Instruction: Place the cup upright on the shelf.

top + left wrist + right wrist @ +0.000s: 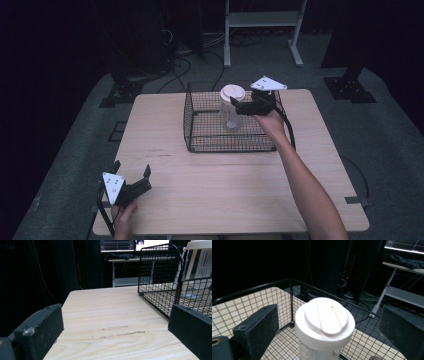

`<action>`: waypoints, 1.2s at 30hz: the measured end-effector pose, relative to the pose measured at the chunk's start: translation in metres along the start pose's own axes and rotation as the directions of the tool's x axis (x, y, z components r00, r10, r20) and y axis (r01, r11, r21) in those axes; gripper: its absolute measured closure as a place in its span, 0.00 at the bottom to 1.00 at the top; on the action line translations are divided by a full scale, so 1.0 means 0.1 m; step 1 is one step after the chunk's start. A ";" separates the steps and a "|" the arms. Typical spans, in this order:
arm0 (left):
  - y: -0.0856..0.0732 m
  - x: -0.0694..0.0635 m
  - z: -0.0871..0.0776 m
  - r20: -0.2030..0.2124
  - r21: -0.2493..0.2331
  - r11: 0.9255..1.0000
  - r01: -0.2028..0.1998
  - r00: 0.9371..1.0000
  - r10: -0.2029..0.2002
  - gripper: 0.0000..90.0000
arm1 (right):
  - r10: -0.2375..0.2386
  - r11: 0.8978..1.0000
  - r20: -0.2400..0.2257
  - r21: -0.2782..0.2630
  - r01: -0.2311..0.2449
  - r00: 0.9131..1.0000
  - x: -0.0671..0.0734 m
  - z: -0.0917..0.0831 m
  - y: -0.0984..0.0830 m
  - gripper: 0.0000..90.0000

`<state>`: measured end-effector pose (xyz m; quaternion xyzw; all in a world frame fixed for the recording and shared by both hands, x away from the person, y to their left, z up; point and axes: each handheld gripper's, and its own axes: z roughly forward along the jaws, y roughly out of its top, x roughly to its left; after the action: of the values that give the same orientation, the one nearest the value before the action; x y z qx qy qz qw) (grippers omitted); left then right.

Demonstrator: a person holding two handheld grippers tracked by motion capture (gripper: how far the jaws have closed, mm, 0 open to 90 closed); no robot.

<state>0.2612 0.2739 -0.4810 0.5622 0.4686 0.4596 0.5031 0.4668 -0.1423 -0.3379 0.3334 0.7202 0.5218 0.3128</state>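
Note:
A clear cup with a white lid [232, 93] stands upright inside a black wire basket [189, 125] at the back middle of the table. My right gripper [236, 106] reaches over the basket's right side, open, with a jaw on each side of the cup just below the lid. In the right gripper view the lid [324, 322] sits between the two black jaws of my right gripper [328, 315], and gaps show on both sides. My left gripper [132, 169] rests open near the table's front left corner, holding nothing. In the left gripper view my left gripper [115, 322] faces bare wood, with the basket [160, 277] and cup [198, 267] to the right.
The wooden table [225, 190] has free room in front of and left of the basket. A white metal stand [262, 20] and dark equipment with cables stand on the floor behind the table. A cable [289, 131] trails from the right gripper along the forearm.

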 end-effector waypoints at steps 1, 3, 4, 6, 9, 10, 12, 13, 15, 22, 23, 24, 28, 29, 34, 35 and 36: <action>0.00 0.00 0.00 0.000 0.000 1.000 0.000 1.000 0.000 0.00 | -0.003 1.000 0.000 -0.001 0.003 1.000 0.00 -0.01 0.01 0.02; 0.00 0.00 0.00 0.000 0.000 1.000 0.000 1.000 0.000 0.00 | -0.005 1.000 -0.003 -0.005 0.005 1.000 0.01 -0.05 0.03 0.02; 0.00 0.00 0.00 0.000 0.000 1.000 0.000 1.000 0.000 0.00 | -0.006 1.000 -0.007 -0.009 0.006 1.000 0.02 -0.06 0.03 0.02; 0.00 0.00 0.00 0.000 0.000 1.000 0.000 1.000 0.000 0.00 | -0.015 1.000 -0.007 -0.011 0.015 1.000 0.03 -0.09 0.05 0.02; 0.00 0.00 0.00 0.000 0.000 1.000 -0.001 1.000 0.001 0.00 | -0.026 0.999 -0.002 -0.022 0.026 1.000 0.06 -0.15 0.06 0.02; 0.00 0.00 0.00 0.000 0.000 1.000 -0.002 1.000 0.002 0.00 | -0.031 0.999 0.000 -0.028 0.031 1.000 0.06 -0.17 0.06 0.02; 0.00 0.00 0.00 0.000 0.001 1.000 -0.002 1.000 0.002 0.00 | -0.038 0.999 0.003 -0.021 0.038 0.999 0.07 -0.19 0.06 0.02; 0.00 0.00 0.00 -0.001 0.000 1.000 -0.002 1.000 0.002 0.00 | -0.041 0.999 0.004 -0.021 0.041 0.999 0.08 -0.21 0.05 0.02; 0.00 0.00 0.00 0.000 0.000 1.000 -0.003 1.000 0.003 0.00 | -0.033 0.999 0.001 -0.021 0.033 0.999 0.08 -0.24 0.02 0.02; 0.00 0.00 0.00 0.000 0.000 1.000 -0.004 1.000 0.004 0.00 | -0.036 0.999 0.012 -0.025 0.037 0.999 0.05 -0.33 -0.03 0.02; 0.00 0.00 0.00 0.000 0.000 1.000 -0.004 1.000 0.004 0.00 | -0.037 0.999 0.014 -0.025 0.037 0.999 0.04 -0.35 -0.04 0.02; 0.00 0.00 0.00 0.000 0.000 1.000 -0.005 1.000 0.005 0.00 | -0.036 0.999 0.016 -0.027 0.036 0.999 0.04 -0.37 -0.04 0.02; 0.00 -0.01 0.00 0.000 0.000 1.000 -0.006 1.000 0.006 0.00 | -0.032 0.999 0.013 -0.027 0.032 0.999 0.04 -0.42 -0.06 0.02; 0.00 -0.01 0.00 0.000 0.000 1.000 -0.006 1.000 0.006 0.00 | -0.032 0.999 0.013 -0.033 0.033 0.999 0.04 -0.44 -0.06 0.02; 0.00 -0.01 0.00 -0.001 0.000 1.000 -0.005 1.000 0.005 0.00 | -0.042 0.998 0.006 -0.036 0.043 0.999 0.08 -0.50 -0.07 0.02; 0.00 -0.01 0.00 0.000 0.001 1.000 -0.005 1.000 0.005 0.00 | -0.046 0.998 0.006 -0.036 0.046 0.999 0.08 -0.51 -0.08 0.02; 0.00 -0.01 0.00 -0.001 0.001 1.000 -0.005 1.000 0.005 0.00 | -0.049 0.998 0.005 -0.038 0.049 0.999 0.09 -0.53 -0.08 0.02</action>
<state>0.2616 0.2732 -0.4811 0.5633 0.4675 0.4611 0.5016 0.4180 -0.1655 -0.3332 0.3105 0.7176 0.5269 0.3331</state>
